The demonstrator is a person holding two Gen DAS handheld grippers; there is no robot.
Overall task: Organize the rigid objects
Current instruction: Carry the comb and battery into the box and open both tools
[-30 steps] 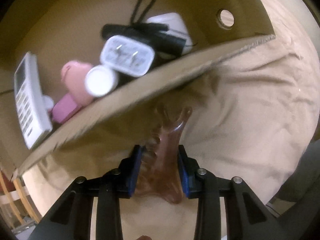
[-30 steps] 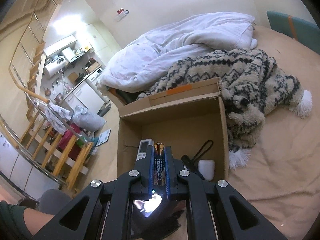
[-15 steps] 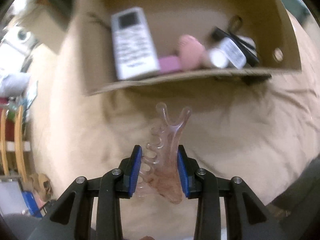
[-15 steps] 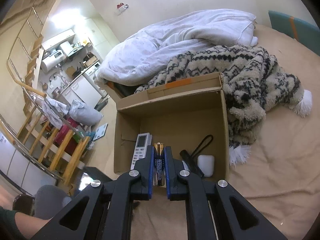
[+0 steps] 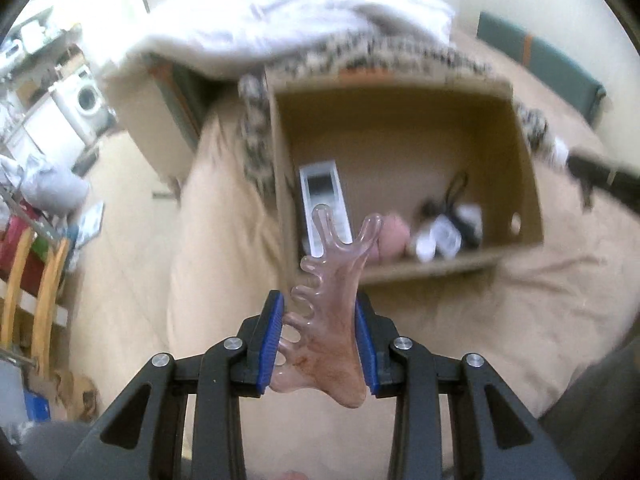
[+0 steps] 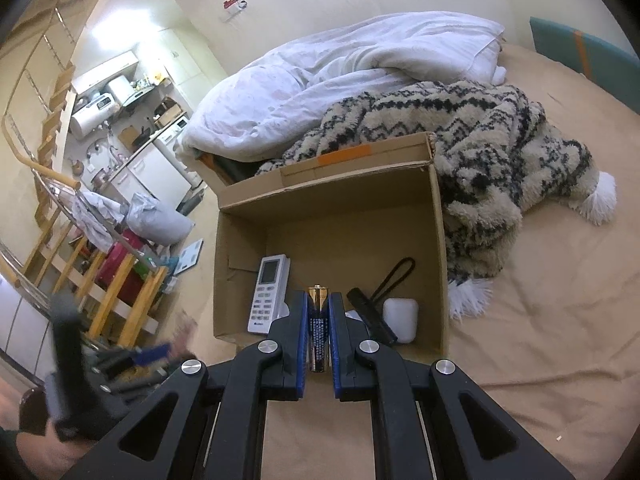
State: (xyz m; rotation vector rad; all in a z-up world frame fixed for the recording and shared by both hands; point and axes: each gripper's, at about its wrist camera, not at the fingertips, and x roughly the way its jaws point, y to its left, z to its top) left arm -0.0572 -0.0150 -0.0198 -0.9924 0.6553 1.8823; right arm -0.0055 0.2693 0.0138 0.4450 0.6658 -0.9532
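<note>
My left gripper (image 5: 319, 300) is shut on a translucent pink-brown comb-shaped scraper (image 5: 326, 304), held above the bed in front of the open cardboard box (image 5: 400, 120). My right gripper (image 6: 318, 300) is shut on a dark blue and gold battery (image 6: 319, 330), upright between the blue pads, over the box's near wall (image 6: 320, 340). Inside the box lie a white remote (image 6: 269, 294), a black flashlight with a loop strap (image 6: 372, 314), a white case (image 6: 400, 318) and, in the left wrist view, a pink object (image 5: 394, 236) and a white charger (image 5: 438, 238). The left gripper appears blurred at the lower left (image 6: 152, 354) of the right wrist view.
The box stands on a tan bedsheet (image 6: 540, 340). A patterned fleece blanket (image 6: 480, 148) and a white duvet (image 6: 340, 76) lie behind it. A wooden railing (image 6: 112, 300) borders the bed's left edge, with a room below.
My left gripper has risen and rolled with the scraper, from beside the box's outer wall to above it, looking down into the box. The right gripper has hardly moved.
</note>
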